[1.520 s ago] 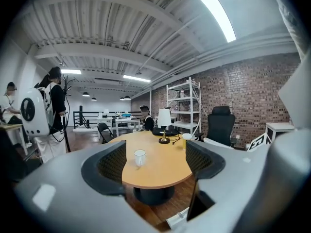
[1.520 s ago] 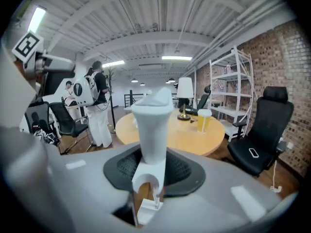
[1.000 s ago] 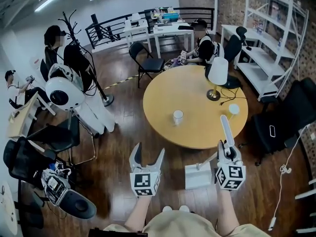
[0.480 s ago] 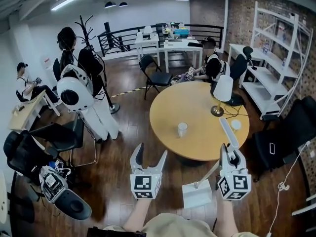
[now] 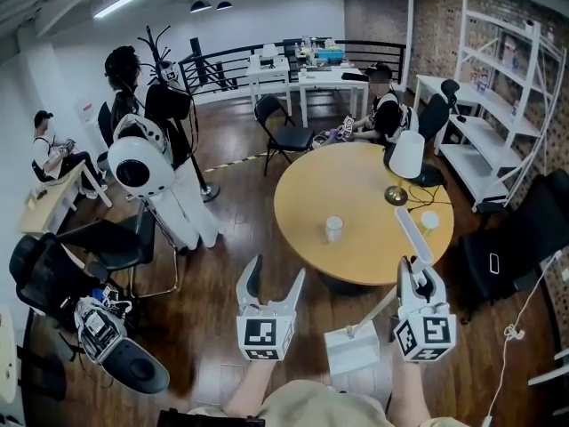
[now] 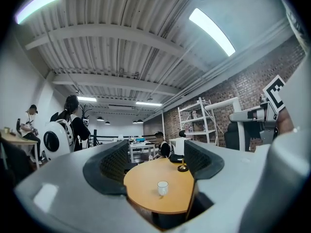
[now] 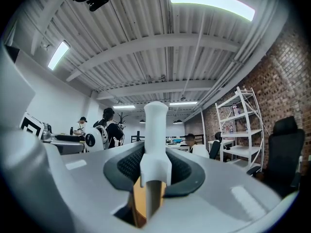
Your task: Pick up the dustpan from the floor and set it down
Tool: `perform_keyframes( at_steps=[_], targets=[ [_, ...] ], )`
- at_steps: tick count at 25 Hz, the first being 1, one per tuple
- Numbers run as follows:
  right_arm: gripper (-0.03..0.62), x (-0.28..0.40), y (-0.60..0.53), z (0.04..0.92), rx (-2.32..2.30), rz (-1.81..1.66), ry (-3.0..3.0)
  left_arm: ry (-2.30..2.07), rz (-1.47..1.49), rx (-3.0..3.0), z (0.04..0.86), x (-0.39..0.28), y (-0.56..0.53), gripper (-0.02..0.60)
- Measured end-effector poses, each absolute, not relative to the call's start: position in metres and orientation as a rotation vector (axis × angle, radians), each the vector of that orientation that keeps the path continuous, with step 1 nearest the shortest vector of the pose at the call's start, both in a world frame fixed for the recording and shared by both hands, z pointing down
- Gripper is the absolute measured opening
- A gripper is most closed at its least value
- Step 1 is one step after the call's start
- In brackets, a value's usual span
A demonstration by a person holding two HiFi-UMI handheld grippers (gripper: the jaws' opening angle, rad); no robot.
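Dustpan (image 5: 351,349) gripped by its handle, just beside the round table (image 5: 356,185)
The right gripper (image 5: 420,276) is clamped tight on the white handle (image 7: 155,130) and its body hides part of the thin shaft; whether the pan touches the wooden floor (image 5: 204,327) cannot be told. The left gripper (image 5: 274,277) has its jaws spread with nothing held, and a cup (image 6: 162,188) on the table shows through the gap. A black chair (image 5: 520,229) stands to the right

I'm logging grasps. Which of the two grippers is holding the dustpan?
The right gripper: its fingers are shut on the dustpan's white handle. The left gripper's fingers stand apart, gripping nothing.
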State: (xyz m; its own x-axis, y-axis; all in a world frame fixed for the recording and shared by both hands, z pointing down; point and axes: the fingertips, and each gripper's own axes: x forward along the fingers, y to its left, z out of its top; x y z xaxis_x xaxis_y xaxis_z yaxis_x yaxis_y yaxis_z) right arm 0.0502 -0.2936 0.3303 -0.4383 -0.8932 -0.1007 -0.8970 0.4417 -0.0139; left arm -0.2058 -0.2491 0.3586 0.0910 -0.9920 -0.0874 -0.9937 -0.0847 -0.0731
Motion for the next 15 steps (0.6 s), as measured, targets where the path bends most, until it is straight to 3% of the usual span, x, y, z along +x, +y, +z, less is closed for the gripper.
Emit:
perform_keyframes(
  at_steps=[15],
  targets=[
    [0.095, 0.043, -0.301, 0.344, -1.627, 0.049, 2.625, 2.025, 0.007, -2.274, 0.364, -0.200, -0.245, 0.337]
  ],
)
